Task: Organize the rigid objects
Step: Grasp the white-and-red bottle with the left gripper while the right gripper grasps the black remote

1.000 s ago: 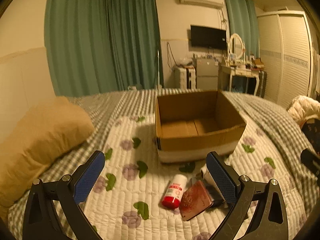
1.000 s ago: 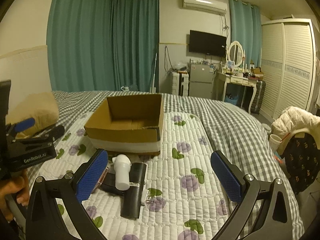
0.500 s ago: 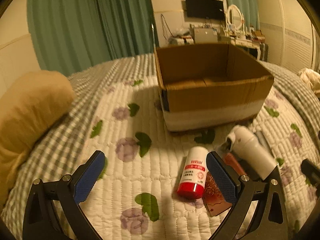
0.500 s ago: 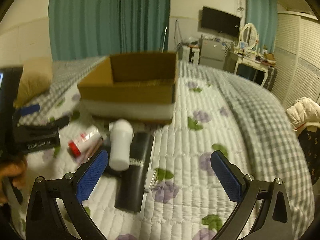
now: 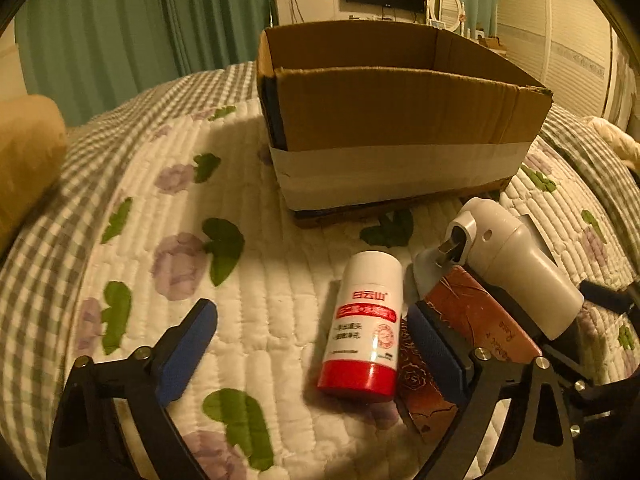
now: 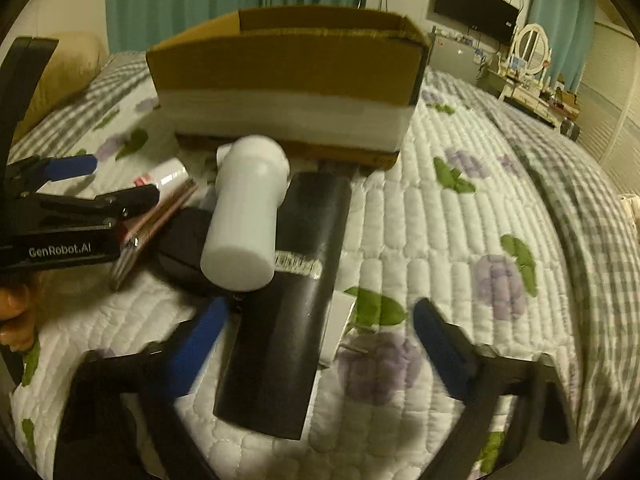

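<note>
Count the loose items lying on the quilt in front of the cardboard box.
5 visible: red-capped bottle, reddish card, white spray can, long black box, dark object under the can. More may be hidden.

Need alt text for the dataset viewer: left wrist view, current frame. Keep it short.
The left hand-held gripper, open, is lowered over a white bottle with a red cap lying on a floral quilt. Right of the bottle lie a reddish patterned case and a white canister; behind them stands an open cardboard box.
</note>
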`<state>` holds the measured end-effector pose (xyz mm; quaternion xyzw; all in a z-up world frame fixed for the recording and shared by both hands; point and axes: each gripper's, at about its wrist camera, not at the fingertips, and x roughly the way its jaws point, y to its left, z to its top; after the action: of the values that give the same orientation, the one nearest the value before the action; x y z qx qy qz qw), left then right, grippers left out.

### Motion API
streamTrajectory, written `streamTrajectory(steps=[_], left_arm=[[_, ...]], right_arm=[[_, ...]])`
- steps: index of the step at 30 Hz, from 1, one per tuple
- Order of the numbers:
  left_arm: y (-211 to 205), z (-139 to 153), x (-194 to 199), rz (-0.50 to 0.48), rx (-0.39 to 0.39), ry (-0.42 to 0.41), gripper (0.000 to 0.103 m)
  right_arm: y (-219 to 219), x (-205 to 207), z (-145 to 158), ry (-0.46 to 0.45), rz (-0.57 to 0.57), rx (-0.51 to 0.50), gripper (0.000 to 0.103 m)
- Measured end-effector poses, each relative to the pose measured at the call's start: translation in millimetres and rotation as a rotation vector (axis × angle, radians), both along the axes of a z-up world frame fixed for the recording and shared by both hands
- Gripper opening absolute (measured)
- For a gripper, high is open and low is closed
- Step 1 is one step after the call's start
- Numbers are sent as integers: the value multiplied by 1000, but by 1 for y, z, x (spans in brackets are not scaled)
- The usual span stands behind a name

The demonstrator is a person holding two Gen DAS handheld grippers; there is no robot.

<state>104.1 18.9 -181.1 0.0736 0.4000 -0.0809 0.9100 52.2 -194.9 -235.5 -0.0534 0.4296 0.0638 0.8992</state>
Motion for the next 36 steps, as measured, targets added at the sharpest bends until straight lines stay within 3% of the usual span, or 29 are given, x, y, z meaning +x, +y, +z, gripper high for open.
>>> streamTrajectory(steps=[3, 10, 16, 17, 18, 20, 22, 36], left_arm=[[-1, -3, 4, -2, -21, 12, 86], [-4, -7, 3, -28, -37, 31, 67], [1, -14, 9, -21, -87, 65, 64], [2, -14, 10, -30, -96, 67, 58], [0, -14, 8, -42, -90, 74, 36], [-2, -14, 3, -36, -70, 61, 36], [-2, -12, -2, -33, -77, 62, 36], [0, 15, -33, -54, -71, -7, 36]], right_arm=[[-1, 1, -3, 16, 11, 25, 73], [-9, -3, -1, 20, -3, 67, 73], [-13, -7, 1, 18, -16, 61, 73], [-12, -8, 1, 18, -16, 59, 73], [-12, -8, 2, 18, -17, 57, 71], [-14, -13, 6, 15, -19, 73, 67], [-15, -14, 6, 19, -17, 85, 56], [-25, -41, 13, 47, -34, 116, 54]])
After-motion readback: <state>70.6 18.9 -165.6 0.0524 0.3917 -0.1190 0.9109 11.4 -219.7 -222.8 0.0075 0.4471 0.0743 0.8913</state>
